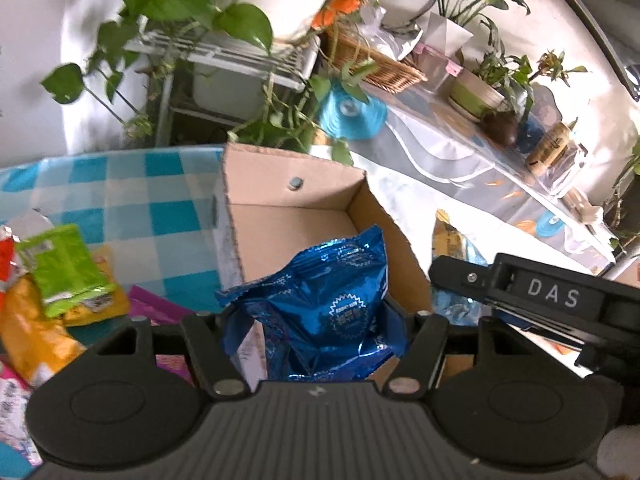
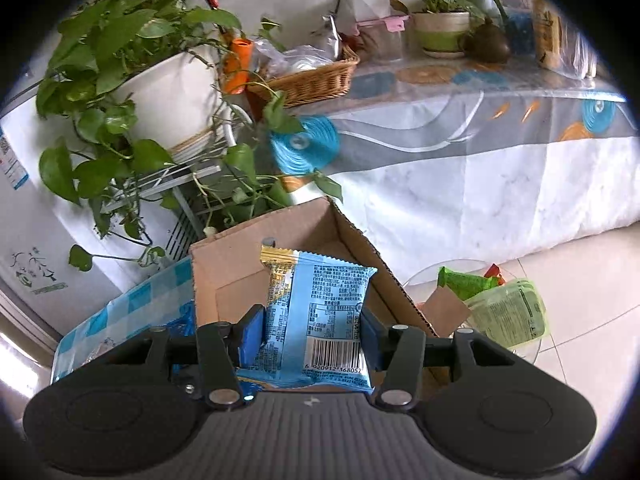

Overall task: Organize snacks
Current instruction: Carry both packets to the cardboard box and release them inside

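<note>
- Our left tool (image 1: 316, 320) is closed on a shiny dark blue snack bag (image 1: 332, 304), its two fingers pressing the crumpled foil from either side.
- That blue bag hangs over the open cardboard box (image 1: 288, 216), its top pointing toward the box's far wall; we cannot tell whether it touches the box floor.
- Our right tool (image 2: 312, 332) is clamped on a light blue snack packet (image 2: 320, 312), barcode side facing the camera and a yellow strip along its left edge.
- We hold this packet upright above the near edge of the same cardboard box (image 2: 256, 264), whose inside shows bare behind it.
- In the left wrist view, the right tool's black body (image 1: 552, 300), marked "DAS", reaches in from the right, just beside the box's right wall.
- The box sits on a counter covered with a blue and white checked cloth (image 1: 132, 196).
- To the left of the box we see loose snacks lying on the cloth: a green packet (image 1: 64, 268) resting on a yellow bag (image 1: 32, 328), with a purple packet (image 1: 160, 308) close by.
- To the right of the box, in the right wrist view, more green packets (image 2: 504, 308) lie in a small heap.
- Beyond the box stand leafy potted plants (image 2: 120, 72) on a white rack, and a long cloth-draped table carrying a wicker basket (image 2: 316, 76) and small pots.
</note>
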Demonstrator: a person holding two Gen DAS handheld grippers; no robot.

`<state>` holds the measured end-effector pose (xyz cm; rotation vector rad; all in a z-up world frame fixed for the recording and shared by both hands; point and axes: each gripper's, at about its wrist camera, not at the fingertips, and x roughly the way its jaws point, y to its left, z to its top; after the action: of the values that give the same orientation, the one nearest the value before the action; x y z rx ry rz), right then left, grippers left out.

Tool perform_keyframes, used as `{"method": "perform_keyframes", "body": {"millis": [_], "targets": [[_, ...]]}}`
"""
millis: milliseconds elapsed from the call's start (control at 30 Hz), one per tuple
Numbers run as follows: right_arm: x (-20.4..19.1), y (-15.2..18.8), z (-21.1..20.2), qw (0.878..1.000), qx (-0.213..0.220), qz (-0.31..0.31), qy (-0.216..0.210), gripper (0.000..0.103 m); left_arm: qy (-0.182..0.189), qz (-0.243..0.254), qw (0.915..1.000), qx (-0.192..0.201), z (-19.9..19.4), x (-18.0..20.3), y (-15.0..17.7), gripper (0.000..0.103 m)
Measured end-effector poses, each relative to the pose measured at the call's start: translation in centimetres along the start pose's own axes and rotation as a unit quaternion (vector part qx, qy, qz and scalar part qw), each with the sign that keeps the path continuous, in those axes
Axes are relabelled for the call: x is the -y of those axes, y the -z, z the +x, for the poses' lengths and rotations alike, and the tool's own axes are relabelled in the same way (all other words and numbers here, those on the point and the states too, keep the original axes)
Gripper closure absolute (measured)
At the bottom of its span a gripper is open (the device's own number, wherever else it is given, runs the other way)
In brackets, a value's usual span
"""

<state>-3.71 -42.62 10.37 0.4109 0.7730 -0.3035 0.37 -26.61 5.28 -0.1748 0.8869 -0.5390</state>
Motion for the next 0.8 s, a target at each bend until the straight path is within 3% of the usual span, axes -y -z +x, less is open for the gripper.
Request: {"method": "perform_keyframes", "body": {"millis": [100,200,233,800], "targets": [[0.5,-0.1,0.5,1.000,-0.008,0.015,-0.003,0.045,0.004,-0.005,1.0000,-0.003,0.5,0.2,-0.1,0.024],[0.9,-0.2,0.5,0.999,-0.007,0.031,-0.005,0.031,0.001,0.008,1.0000,0.005,-0.1,0.2,-0.3,0.017],[0.9,-0.2,0.4,0.999,-0.004,0.032,-0.005,0.031,-0.002,0.010,0.9999,0.007,-0.3,0.1,-0.4,0.014],[-1.6,0.2,0.4,0.999,0.000,-0.017,-0.048,0.026,-0.060,0.022,0.9977,0.025,-4.1,-5.5,-1.2,0.013]]}}
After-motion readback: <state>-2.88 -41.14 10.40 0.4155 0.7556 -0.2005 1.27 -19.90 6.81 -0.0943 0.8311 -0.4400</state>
